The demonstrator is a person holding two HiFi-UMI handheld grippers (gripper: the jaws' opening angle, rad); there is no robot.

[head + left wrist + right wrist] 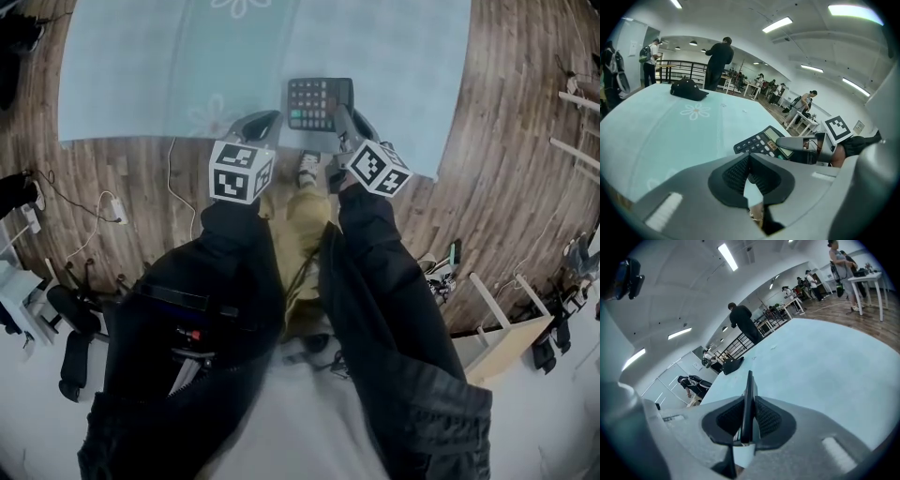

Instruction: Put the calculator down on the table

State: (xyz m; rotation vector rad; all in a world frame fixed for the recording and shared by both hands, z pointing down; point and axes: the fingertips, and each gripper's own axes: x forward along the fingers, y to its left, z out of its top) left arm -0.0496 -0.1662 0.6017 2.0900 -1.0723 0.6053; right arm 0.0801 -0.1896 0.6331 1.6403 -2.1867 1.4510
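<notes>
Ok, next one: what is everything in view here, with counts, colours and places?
calculator: one, dark, gripped edge-on in the right claw, over the table near its front edge
table: one, pale blue cover with white flower prints, ahead
cap: one, black, on the table's far part
floor: brown wood, around the table
cables: several, white and dark, on the floor at left
bystanders: several, mostly dark clothes, beyond the table
sleeves: two, black
left claw: one, grey, shut, empty, beside the calculator
right claw: one, grey, shut on the calculator
marker cubes: two, black and white, one per claw
</notes>
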